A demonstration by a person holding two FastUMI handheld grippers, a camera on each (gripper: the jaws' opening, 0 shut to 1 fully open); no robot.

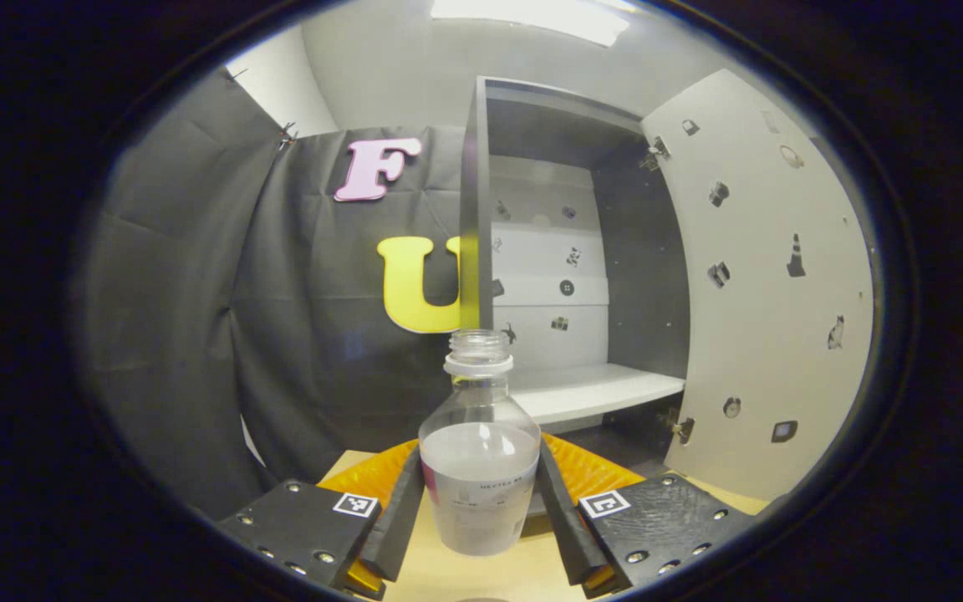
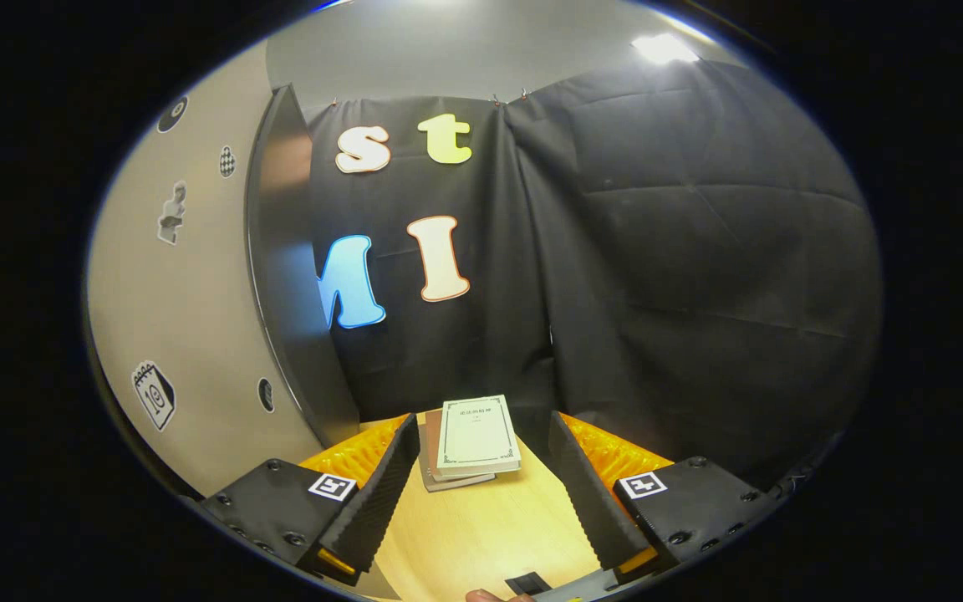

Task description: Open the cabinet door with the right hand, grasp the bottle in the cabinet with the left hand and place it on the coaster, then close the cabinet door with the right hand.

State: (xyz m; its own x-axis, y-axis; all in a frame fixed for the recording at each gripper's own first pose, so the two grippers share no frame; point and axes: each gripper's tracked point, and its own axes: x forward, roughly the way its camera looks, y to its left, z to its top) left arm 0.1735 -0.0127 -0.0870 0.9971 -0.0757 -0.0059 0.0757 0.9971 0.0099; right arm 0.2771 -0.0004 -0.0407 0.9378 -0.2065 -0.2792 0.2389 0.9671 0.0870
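A clear, capless plastic bottle (image 1: 479, 468) holding some cloudy liquid stands upright between the fingers of my left gripper (image 1: 480, 456), which is shut on it with both pads against its sides. Its base hangs just over the wooden table (image 1: 448, 577). Behind it the cabinet (image 1: 532, 251) is open, its white shelf (image 1: 594, 391) bare. The pale cabinet door (image 1: 770, 293), dotted with small stickers, is swung out to the right. In the right gripper view my right gripper (image 2: 481, 425) is open over the table, and the door (image 2: 189, 318) rises close on its left.
A small stack of books (image 2: 473, 439) lies on the table (image 2: 490, 527) just beyond the right gripper's fingers. A dark cabinet side panel (image 2: 285, 276) stands next to the door. Black cloth walls close the booth behind and at both sides.
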